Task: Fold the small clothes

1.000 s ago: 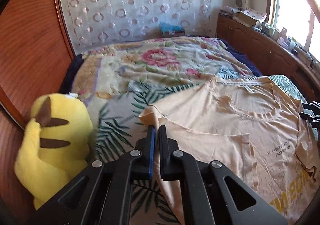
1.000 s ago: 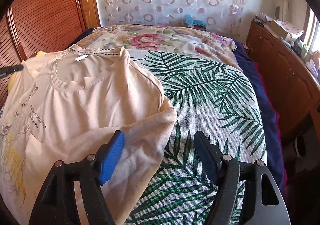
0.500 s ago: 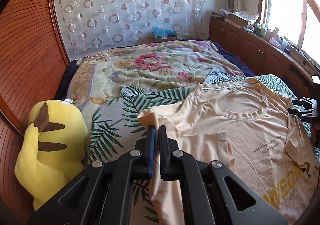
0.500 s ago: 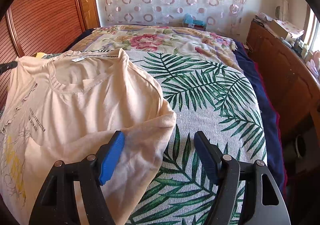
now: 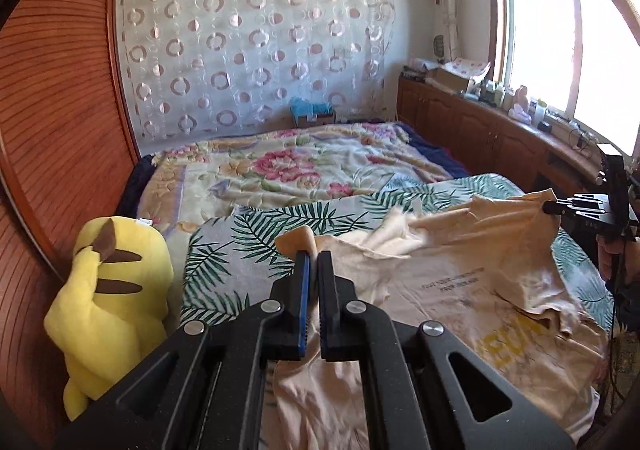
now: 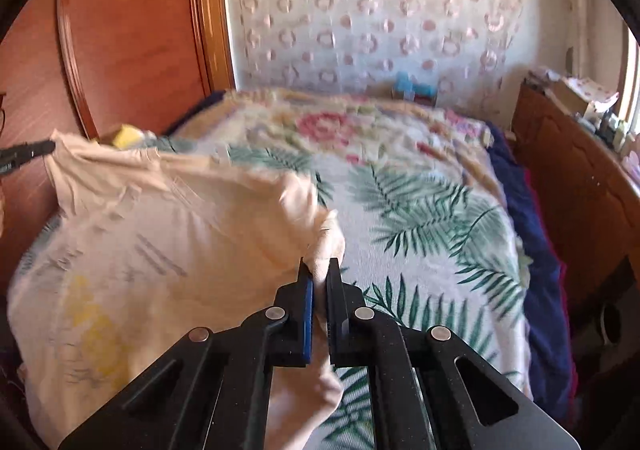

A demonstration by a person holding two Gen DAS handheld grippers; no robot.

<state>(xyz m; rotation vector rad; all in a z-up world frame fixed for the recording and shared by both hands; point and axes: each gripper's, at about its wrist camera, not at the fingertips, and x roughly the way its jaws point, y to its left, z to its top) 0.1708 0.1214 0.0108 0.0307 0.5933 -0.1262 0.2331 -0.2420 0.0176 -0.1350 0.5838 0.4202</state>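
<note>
A peach T-shirt [image 5: 460, 290] with yellow lettering lies on the palm-leaf bedspread [image 5: 248, 234], its upper part lifted off the bed. My left gripper [image 5: 313, 262] is shut on the shirt's left sleeve. My right gripper [image 6: 319, 270] is shut on the right sleeve of the shirt [image 6: 160, 242]. The right gripper also shows at the right edge of the left wrist view [image 5: 550, 207], holding fabric up. The left gripper's tip shows at the left edge of the right wrist view [image 6: 48, 148]. The right wrist view is blurred.
A yellow plush toy [image 5: 112, 290] sits at the bed's left side against the wooden wardrobe [image 5: 52, 130]. A floral blanket [image 5: 288, 166] covers the far bed. A wooden cabinet [image 5: 480, 130] with clutter runs along the right under the window.
My right gripper has closed on the right sleeve. Both grippers have risen, lifting the shirt's shoulders off the bed. The collar now sags between them.
</note>
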